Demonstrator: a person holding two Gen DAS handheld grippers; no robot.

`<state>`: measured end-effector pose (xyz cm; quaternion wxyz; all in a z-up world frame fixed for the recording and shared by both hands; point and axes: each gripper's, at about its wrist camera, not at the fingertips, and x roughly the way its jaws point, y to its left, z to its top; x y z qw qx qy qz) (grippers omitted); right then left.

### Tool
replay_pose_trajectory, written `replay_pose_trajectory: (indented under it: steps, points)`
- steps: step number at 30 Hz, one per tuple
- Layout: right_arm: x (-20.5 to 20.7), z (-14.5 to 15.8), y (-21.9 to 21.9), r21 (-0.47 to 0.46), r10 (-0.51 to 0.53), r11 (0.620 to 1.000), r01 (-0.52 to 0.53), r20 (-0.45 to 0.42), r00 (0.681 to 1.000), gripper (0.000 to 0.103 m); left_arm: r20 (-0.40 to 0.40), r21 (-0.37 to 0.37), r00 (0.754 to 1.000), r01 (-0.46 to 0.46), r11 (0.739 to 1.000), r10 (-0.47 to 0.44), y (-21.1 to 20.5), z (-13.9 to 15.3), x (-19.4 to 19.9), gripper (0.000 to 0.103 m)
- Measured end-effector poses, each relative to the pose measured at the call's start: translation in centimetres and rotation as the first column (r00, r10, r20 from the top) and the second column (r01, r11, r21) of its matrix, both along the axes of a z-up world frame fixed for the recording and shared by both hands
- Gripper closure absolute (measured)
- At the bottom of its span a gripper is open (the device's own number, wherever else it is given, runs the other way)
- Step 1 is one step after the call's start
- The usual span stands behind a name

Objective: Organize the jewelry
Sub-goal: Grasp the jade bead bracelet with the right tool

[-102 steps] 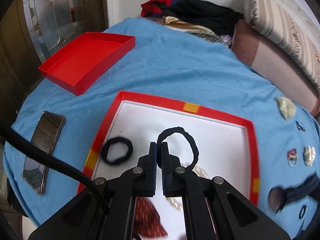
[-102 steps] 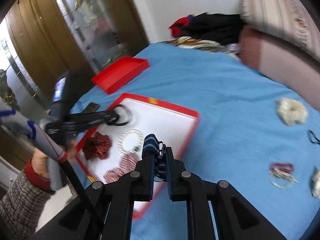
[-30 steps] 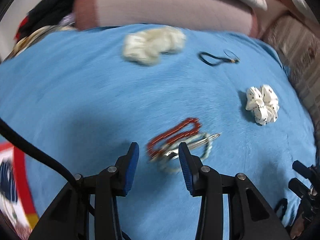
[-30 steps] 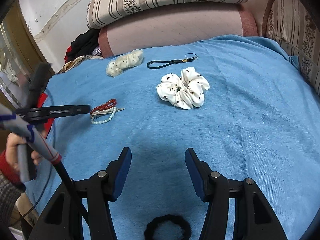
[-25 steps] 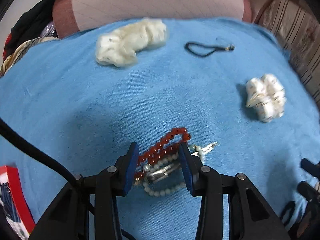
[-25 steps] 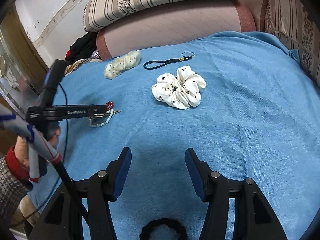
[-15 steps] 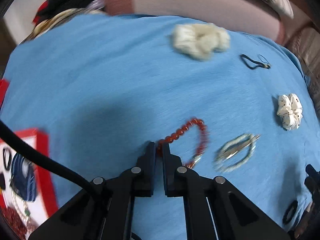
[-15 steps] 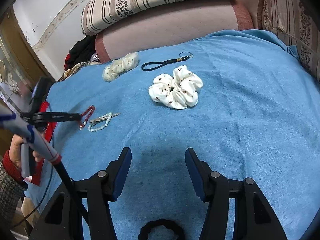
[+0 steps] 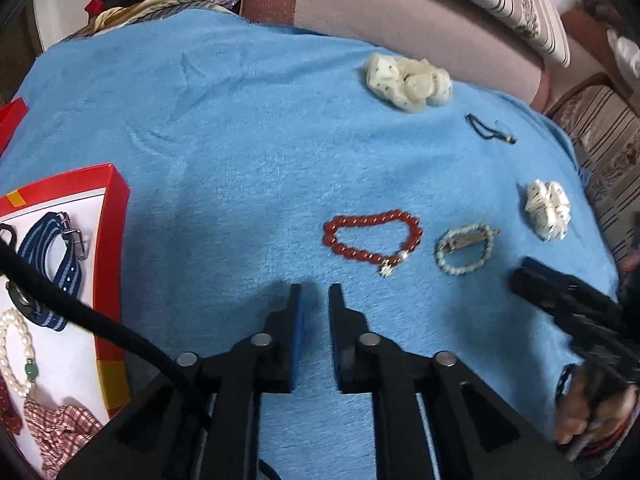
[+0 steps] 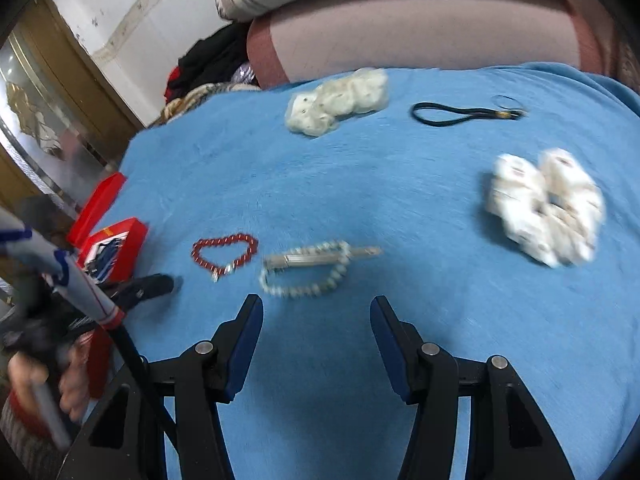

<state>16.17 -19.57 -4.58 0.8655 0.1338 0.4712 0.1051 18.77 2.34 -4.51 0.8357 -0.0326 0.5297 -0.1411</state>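
Observation:
A red bead bracelet (image 9: 372, 238) lies flat on the blue cloth, just ahead of my left gripper (image 9: 315, 300), which is slightly open and empty. It also shows in the right wrist view (image 10: 225, 254). A pearl bracelet with a silver hair clip (image 9: 464, 248) lies to its right; in the right wrist view it (image 10: 312, 266) sits just ahead of my right gripper (image 10: 316, 312), which is wide open and empty. The red tray (image 9: 116, 280) at the left holds a blue watch strap (image 9: 52, 248), a pearl bracelet and a checked scrunchie.
A cream scrunchie (image 9: 408, 80), a black cord (image 9: 490, 130) and a white dotted scrunchie (image 9: 548, 210) lie on the cloth. A black hair tie (image 9: 564, 380) sits at the right edge. Sofa cushions (image 10: 420, 32) and clothes border the far side.
My left gripper, shut on the red bracelet half a second ago, has opened slightly and drawn back; the bracelet now lies on the cloth. My right gripper has swung left toward the pearl bracelet.

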Motion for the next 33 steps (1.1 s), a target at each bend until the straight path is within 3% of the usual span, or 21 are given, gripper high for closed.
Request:
replay_pose_trajectory:
  steps: [1, 2, 3, 5, 12, 16, 17, 19, 21, 24, 27, 29, 30, 33]
  points:
    - [0.5, -0.4, 0.5, -0.014, -0.001, 1.0, 0.001, -0.011, 1.0, 0.046, 0.003, -0.009, 1.0, -0.004, 1.0, 0.004, 0.1, 0.1, 0.1, 0.085]
    - [1.0, -1.1, 1.0, -0.038, -0.003, 0.999, 0.002, -0.027, 1.0, 0.057, 0.004, -0.015, 1.0, -0.008, 1.0, 0.008, 0.1, 0.1, 0.1, 0.085]
    - [1.1, -1.4, 1.2, -0.059, -0.005, 0.998, 0.002, -0.041, 0.999, 0.09, 0.003, -0.023, 1.0, -0.013, 1.0, 0.014, 0.2, 0.1, 0.1, 0.085]
    - [0.6, -1.2, 0.4, -0.063, -0.025, 0.998, 0.023, -0.028, 0.999, 0.101, 0.0, -0.036, 1.0, -0.02, 0.999, 0.02, 0.3, 0.2, 0.1, 0.085]
    - [-4.7, 0.9, -6.2, -0.137, -0.146, 0.979, 0.149, 0.028, 0.989, 0.102, 0.0, -0.032, 1.0, -0.03, 0.999, 0.03, 0.8, 0.2, 0.1, 0.083]
    - [-5.6, 1.0, -8.1, -0.014, -0.105, 0.994, 0.105, 0.002, 0.994, 0.099, 0.003, -0.028, 0.999, -0.033, 0.999, 0.033, 0.1, 0.0, 0.3, 0.083]
    - [-5.3, 0.9, -7.4, 0.013, -0.077, 0.997, 0.077, -0.002, 0.997, 0.095, 0.002, -0.028, 0.999, -0.032, 0.999, 0.032, -0.3, -0.1, 0.3, 0.083]
    - [-4.4, 0.8, -5.5, 0.036, -0.042, 0.998, 0.042, 0.006, 0.999, 0.063, 0.001, -0.03, 1.0, -0.026, 0.999, 0.026, -0.7, -0.1, 0.3, 0.082]
    - [-3.1, 0.4, -3.5, 0.027, -0.016, 1.0, 0.016, 0.01, 1.0, 0.056, 0.005, -0.023, 1.0, -0.014, 1.0, 0.014, -1.2, 0.0, 0.1, 0.079]
    - [-0.7, -0.7, -0.8, -0.011, 0.001, 1.0, -0.001, -0.02, 1.0, 0.056, 0.012, -0.018, 1.0, -0.007, 1.0, 0.007, -1.5, 0.1, 0.2, 0.079]
    - [0.5, -1.4, 1.1, -0.127, -0.034, 0.991, 0.033, -0.007, 0.999, 0.057, 0.012, -0.029, 1.0, -0.013, 0.999, 0.014, -1.2, 0.2, 0.5, 0.079]
    - [0.7, -1.4, 1.7, -0.176, -0.043, 0.983, 0.042, 0.001, 0.999, 0.088, 0.008, -0.036, 1.0, -0.023, 0.999, 0.023, -0.9, 0.0, 0.6, 0.079]
    - [0.7, -1.3, 1.2, -0.155, -0.047, 0.987, 0.045, -0.011, 0.999, 0.097, 0.005, -0.039, 1.0, -0.027, 0.999, 0.027, -0.7, 0.0, 0.6, 0.079]
    - [-0.7, -0.8, -1.4, -0.138, -0.091, 0.986, 0.089, -0.011, 0.996, 0.097, -0.001, -0.047, 0.999, -0.036, 0.998, 0.036, -0.2, -0.1, 0.7, 0.079]
